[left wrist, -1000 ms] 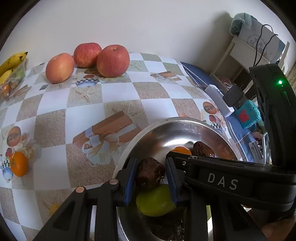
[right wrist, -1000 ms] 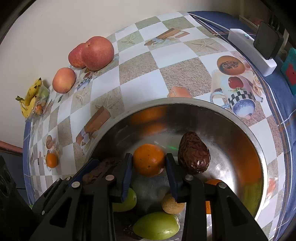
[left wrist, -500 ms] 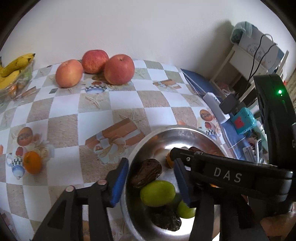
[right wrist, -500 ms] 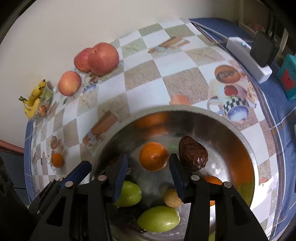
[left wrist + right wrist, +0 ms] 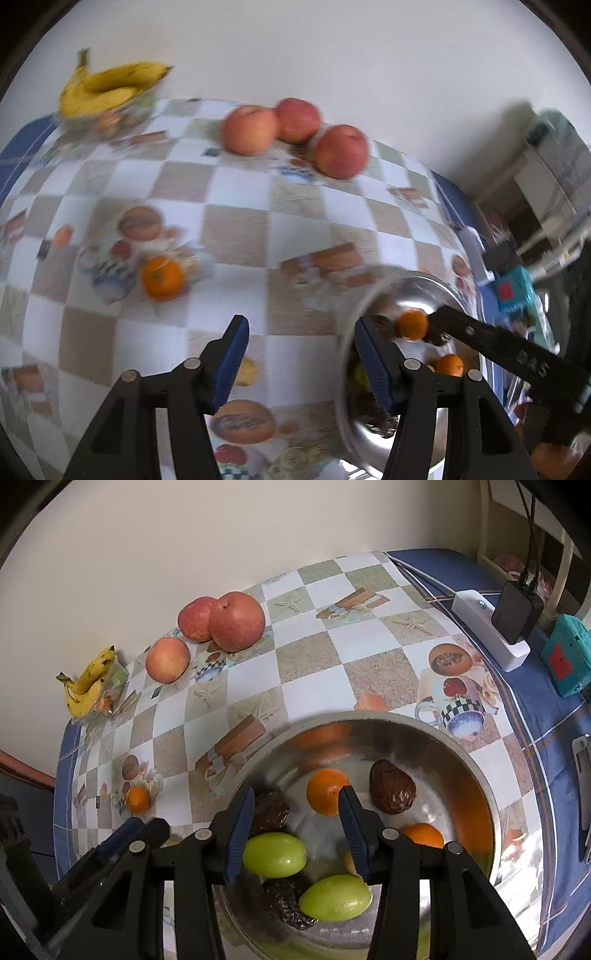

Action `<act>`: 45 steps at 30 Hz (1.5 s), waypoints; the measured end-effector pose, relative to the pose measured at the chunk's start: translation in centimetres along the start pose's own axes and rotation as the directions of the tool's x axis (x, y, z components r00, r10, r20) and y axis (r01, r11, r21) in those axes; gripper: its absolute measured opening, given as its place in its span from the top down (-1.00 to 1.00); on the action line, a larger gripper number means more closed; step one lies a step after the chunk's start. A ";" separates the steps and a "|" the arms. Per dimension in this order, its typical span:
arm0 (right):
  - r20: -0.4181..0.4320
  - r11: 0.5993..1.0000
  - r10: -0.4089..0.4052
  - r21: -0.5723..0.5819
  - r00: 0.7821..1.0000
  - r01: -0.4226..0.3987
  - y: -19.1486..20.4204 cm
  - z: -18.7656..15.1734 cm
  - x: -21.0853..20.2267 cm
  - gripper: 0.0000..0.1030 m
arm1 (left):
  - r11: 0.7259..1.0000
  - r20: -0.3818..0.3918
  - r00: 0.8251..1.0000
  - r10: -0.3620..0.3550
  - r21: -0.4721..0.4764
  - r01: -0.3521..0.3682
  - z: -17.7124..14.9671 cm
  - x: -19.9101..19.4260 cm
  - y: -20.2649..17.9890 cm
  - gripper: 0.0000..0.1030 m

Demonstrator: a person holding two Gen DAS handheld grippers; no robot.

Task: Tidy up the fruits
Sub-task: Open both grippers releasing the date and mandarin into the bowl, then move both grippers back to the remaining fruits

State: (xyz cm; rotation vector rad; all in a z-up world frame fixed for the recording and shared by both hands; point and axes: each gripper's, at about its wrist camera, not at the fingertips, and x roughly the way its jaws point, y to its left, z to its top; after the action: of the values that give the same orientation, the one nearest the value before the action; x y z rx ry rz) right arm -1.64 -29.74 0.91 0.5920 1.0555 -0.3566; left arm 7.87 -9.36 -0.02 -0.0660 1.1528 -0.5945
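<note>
A steel bowl [image 5: 476,775] holds oranges [image 5: 325,792], dark wrinkled fruits [image 5: 392,791] and green fruits [image 5: 275,854]. My right gripper [image 5: 295,832] is open and empty above the bowl's near left part. My left gripper [image 5: 301,360] is open and empty over the tablecloth, just left of the bowl [image 5: 347,373]. A loose small orange [image 5: 161,278] lies on the cloth ahead and to its left. Three apples [image 5: 341,151] sit at the back. The left view is blurred.
A clear bowl with bananas [image 5: 110,86] stands at the far left corner by the wall. A white power strip with a black adapter [image 5: 517,613] and a teal box [image 5: 567,661] lie on the blue cloth at right. The right gripper's black arm [image 5: 509,354] reaches over the bowl.
Both grippers opened and let go of the fruits they held, which now lie in the bowl. My left gripper swung left off the bowl. My right gripper rose a little.
</note>
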 end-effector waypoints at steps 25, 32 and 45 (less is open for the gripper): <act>0.009 0.990 -0.114 -0.076 0.993 0.115 1.7 -0.9 1.4 -0.80 | 0.959 0.026 0.974 0.227 -0.178 -0.219 -0.8 -0.8 5.7 -1.00; 0.030 0.990 -0.114 -0.085 0.993 0.116 2.0 -0.7 1.4 -0.80 | 0.950 0.021 0.964 0.264 -0.181 -0.256 -0.8 -0.8 6.2 -1.00; -0.026 0.987 0.002 -0.159 1.000 -0.006 6.2 -1.6 3.0 -0.80 | 0.921 0.063 0.932 0.358 -0.187 -0.341 -0.3 -4.7 9.9 -1.00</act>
State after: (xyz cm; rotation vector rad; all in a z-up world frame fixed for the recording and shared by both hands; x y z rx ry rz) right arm 2.03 -23.84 -0.57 0.4564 1.0957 -0.2584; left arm 10.35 1.30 0.39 -0.0349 1.0876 -0.1704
